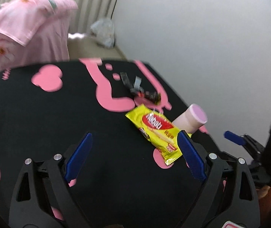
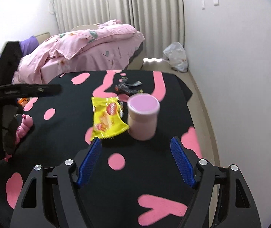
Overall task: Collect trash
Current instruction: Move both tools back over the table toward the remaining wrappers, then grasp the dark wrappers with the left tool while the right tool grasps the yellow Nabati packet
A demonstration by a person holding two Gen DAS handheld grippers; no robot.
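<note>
1. Left wrist view: the left gripper (image 1: 135, 152) hangs with fingers apart and empty over the black table (image 1: 40, 114). The yellow wrapper (image 1: 155, 131) lies flat just beside the right finger, with dark wrappers (image 1: 139, 89) farther off. Shift right and straddle its narrow width.

2. Right wrist view: the right gripper (image 2: 135, 163) is spread and empty, near the pink cup (image 2: 142, 119). The yellow wrapper touches the cup's left side, so approach low to avoid tipping the cup.

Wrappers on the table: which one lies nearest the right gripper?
The yellow snack wrapper, beside the pink cup; the dark crumpled wrappers lie farther back.
</note>
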